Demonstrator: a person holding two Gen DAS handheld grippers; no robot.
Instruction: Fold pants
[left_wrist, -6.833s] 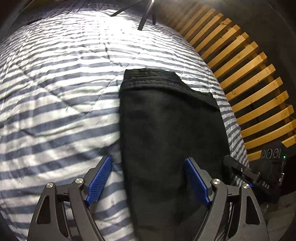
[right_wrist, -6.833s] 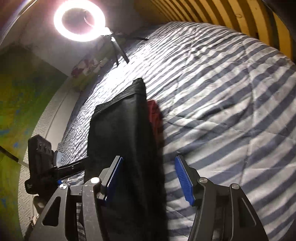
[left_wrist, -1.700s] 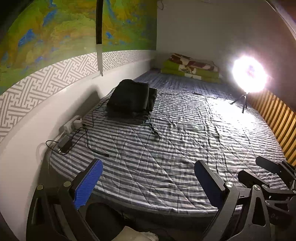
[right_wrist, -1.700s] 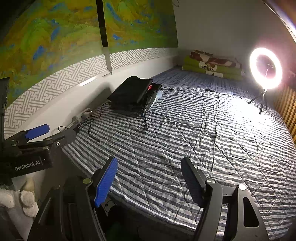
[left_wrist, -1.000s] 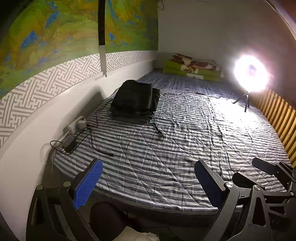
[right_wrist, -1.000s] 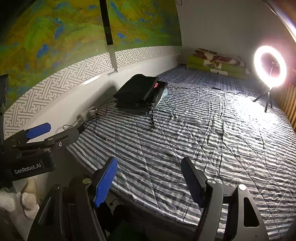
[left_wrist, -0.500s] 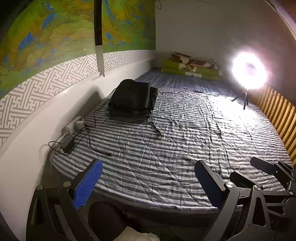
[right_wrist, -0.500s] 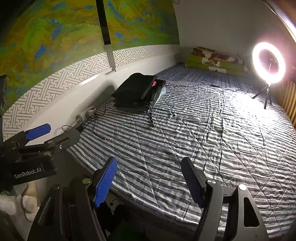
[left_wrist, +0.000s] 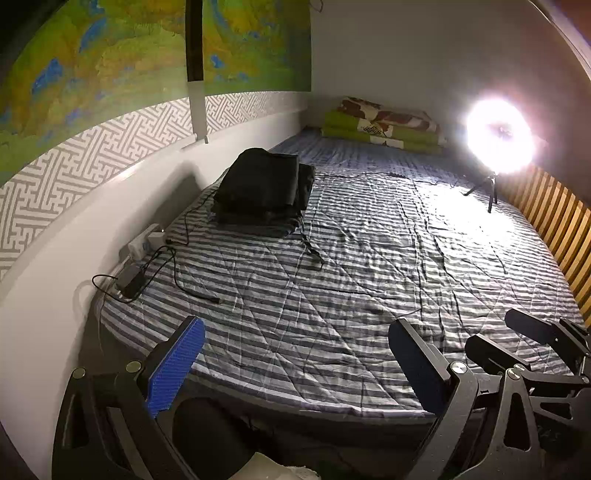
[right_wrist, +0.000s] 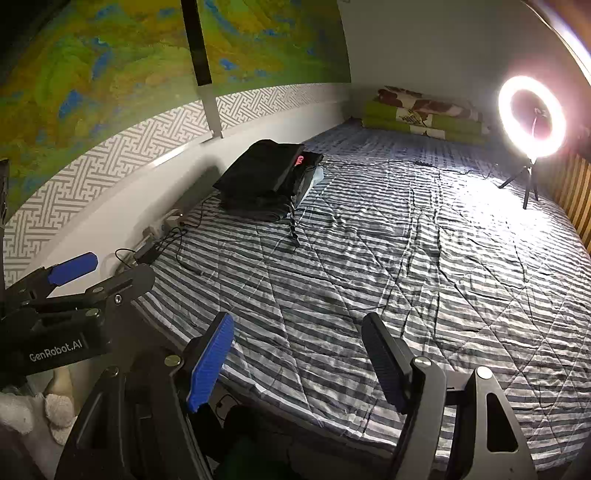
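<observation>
Pants (left_wrist: 260, 181), black and already folded into a compact rectangle, lie on top of a small pile of dark clothes at the far left side of the bed, close against the white wall.

Nearest the cameras, the left gripper (left_wrist: 295, 363) hangs past the foot of the bed with its jaws spread wide and nothing between them; one blue ribbed pad (left_wrist: 173, 365) shows on its left finger. The right gripper (right_wrist: 299, 363) sits just beside it, also gaping wide and empty, aimed down over the bed's near edge. Each gripper shows in the other's view, side by side and apart from the clothes.

Beyond the fingers, the bed (left_wrist: 369, 280) spreads out under a blue and white striped quilt, wrinkled but bare across its middle. Black cables (left_wrist: 173, 266) and a charger lie along the left edge near a power strip. The pile of clothes rests farther back; in the right wrist view a small patch of red (right_wrist: 298, 159) peeks from between its layers. Green and patterned cushions (right_wrist: 421, 118) sit at the head of the bed, and a bright ring light (right_wrist: 532, 118) stands on a small tripod at the right.

Judging from this, the folding looks finished: the pants are folded and stacked, no loose garment is in sight on the quilt, and both grippers are clear of the pile.
</observation>
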